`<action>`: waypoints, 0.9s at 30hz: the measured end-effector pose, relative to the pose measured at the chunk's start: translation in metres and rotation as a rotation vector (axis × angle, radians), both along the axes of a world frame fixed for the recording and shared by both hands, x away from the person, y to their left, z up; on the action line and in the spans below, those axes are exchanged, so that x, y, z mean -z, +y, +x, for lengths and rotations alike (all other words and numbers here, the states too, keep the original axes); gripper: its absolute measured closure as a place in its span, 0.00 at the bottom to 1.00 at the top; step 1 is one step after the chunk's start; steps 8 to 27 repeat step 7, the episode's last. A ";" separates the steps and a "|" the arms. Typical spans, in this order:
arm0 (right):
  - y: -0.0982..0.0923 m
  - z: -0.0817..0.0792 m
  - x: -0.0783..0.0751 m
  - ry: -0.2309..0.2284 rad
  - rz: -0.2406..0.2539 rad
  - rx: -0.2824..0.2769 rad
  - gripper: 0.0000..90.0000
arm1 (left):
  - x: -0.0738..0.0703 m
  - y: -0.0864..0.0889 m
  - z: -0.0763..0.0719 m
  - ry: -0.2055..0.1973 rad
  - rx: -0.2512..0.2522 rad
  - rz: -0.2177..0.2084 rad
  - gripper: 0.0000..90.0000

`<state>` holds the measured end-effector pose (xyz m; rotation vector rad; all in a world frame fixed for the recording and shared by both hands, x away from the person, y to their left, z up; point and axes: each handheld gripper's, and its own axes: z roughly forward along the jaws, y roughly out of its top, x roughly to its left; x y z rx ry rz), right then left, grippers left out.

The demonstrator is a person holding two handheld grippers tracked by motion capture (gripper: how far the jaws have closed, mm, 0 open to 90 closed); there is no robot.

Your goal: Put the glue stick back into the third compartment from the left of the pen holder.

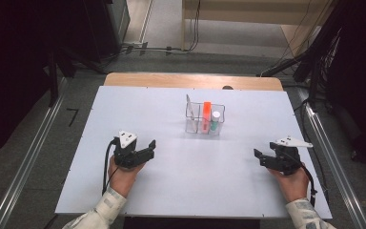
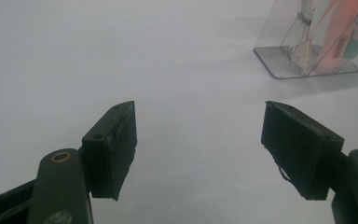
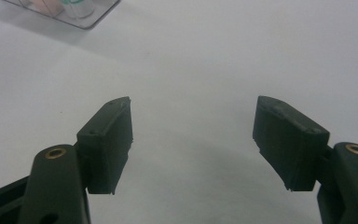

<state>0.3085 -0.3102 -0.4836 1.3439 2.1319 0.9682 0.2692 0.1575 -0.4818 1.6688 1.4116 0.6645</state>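
Note:
A clear plastic organizer [image 1: 205, 119] stands at the table's middle back. It holds an orange stick-shaped item [image 1: 206, 114], a white-capped green bottle [image 1: 215, 121] and a thin clear-white piece [image 1: 188, 106]. My left gripper [image 1: 151, 149] rests low at the front left, open, nothing between its jaws. My right gripper [image 1: 259, 156] sits at the front right, open and empty too. In the left gripper view the organizer [image 2: 317, 42] is at the upper right beyond the gripper [image 2: 198, 140]. In the right gripper view the organizer's corner [image 3: 70, 11] is at the top left, beyond that gripper [image 3: 193, 140].
The white tabletop [image 1: 181, 191] spans most of the high view, with a wooden strip [image 1: 193, 80] along its back edge. Metal rails [image 1: 26, 162] run along both sides on the floor. Dark equipment and cables [image 1: 310, 52] stand behind the table.

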 end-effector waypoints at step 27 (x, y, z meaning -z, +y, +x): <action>-0.001 0.000 0.000 0.004 0.002 0.007 0.30 | 0.001 0.003 -0.003 0.004 0.003 0.004 0.29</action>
